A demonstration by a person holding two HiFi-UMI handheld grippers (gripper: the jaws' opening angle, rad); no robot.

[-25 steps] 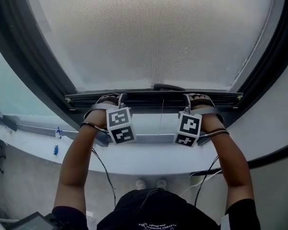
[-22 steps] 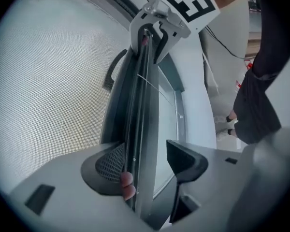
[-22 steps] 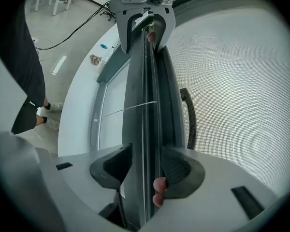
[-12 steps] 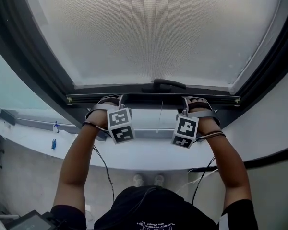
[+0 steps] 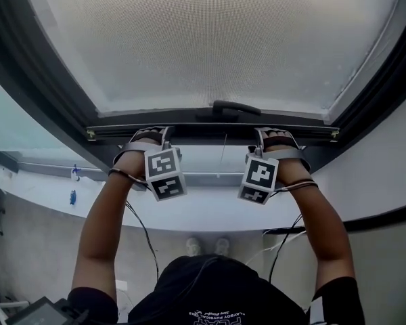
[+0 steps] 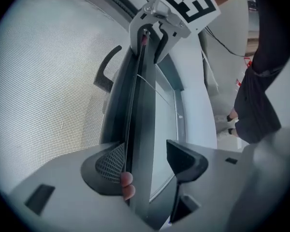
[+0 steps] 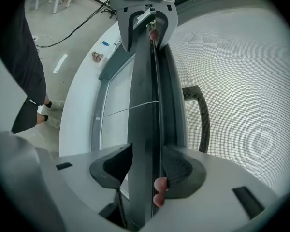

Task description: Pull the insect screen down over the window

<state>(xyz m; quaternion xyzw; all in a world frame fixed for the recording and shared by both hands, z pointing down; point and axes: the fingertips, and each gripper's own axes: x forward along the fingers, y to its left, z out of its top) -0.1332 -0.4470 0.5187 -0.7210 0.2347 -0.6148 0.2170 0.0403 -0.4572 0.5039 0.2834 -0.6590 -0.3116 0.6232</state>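
Straddles pull bar (image 5: 210, 133) with left tongs (image 6: 147, 153), released: one pad (image 6: 110, 162) on bar, other clear of it, fingertip (image 6: 128, 182) hooked beside bar. Clamps same bar with right tongs (image 7: 147, 153), both pads pressing. Shows mesh screen (image 5: 216, 39) above bar, drawn over most of window (image 5: 47, 80); handle (image 5: 233, 107) just above bar. Leaves strip of bare glass (image 5: 203, 161) below bar, down to bottom rail (image 5: 210, 179): mostly done by look, last stretch left. Against second-old frame, shows bar nearer bottom rail, glass strip thinner.

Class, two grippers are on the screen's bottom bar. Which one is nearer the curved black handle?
The right gripper. The handle sits right of the middle of the bar, close to that gripper; the left gripper is clearly farther away.
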